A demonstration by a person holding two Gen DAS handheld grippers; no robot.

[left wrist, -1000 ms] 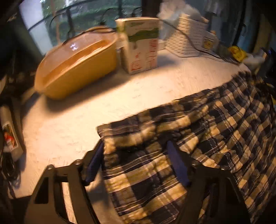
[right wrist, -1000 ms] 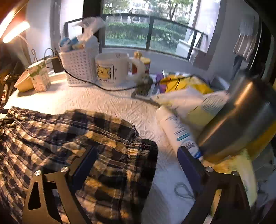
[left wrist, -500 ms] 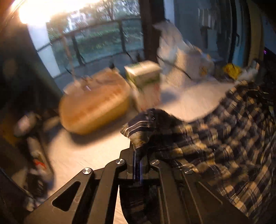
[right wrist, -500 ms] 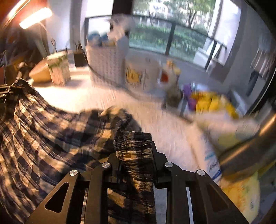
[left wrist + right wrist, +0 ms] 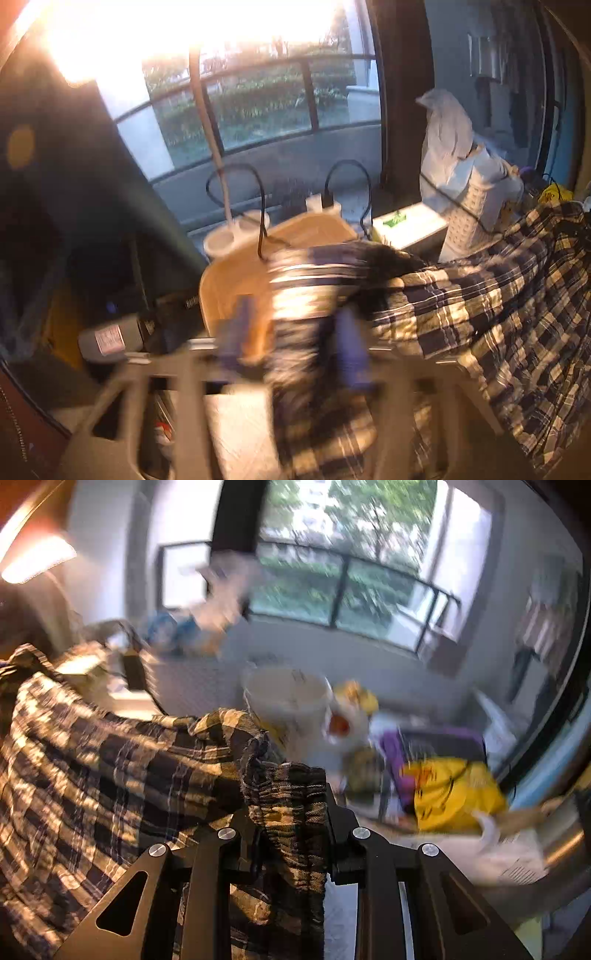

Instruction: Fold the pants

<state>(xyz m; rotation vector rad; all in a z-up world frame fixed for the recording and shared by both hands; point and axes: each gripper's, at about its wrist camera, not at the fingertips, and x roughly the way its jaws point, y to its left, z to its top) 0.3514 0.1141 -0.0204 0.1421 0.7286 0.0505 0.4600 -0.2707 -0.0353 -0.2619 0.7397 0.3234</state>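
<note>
- Left gripper (image 5: 291, 343): jaws have just been opening, pads apart; pants (image 5: 480, 314) hem slack between them, released early.
- Right gripper (image 5: 291, 830): clamped on waistband, lifted above desk.

Left wrist view: rides its gripper, looks forward and downward, close over the plaid pants (image 5: 480, 314), facing the window (image 5: 258, 96). Right wrist view: likewise, close. Shared: pants (image 5: 110, 775), window (image 5: 351, 583), white basket (image 5: 469, 210).
</note>
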